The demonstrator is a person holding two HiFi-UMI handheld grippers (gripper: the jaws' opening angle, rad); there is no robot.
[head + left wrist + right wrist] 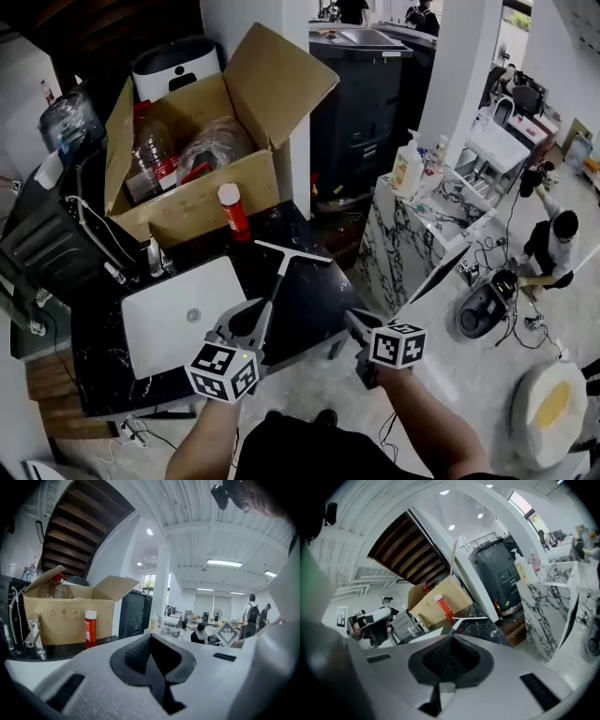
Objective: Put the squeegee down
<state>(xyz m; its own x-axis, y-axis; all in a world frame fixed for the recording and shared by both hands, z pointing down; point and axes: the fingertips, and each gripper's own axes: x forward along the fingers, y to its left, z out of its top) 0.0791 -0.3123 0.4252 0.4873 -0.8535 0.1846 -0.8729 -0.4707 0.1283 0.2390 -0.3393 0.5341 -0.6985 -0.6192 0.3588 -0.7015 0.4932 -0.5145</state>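
The squeegee (279, 281) lies flat on the dark counter (314, 309), blade toward the cardboard box (197, 206). My right claw (450, 653) is clenched on nothing. The left claw (151, 653) looks closed and empty too, though the handle's end crowds it from above. I'd draw both back level, well clear of that handle.

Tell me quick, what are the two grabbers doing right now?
Left gripper: closed, holding nothing.
Right gripper: closed, holding nothing; the squeegee lies on the dark counter.
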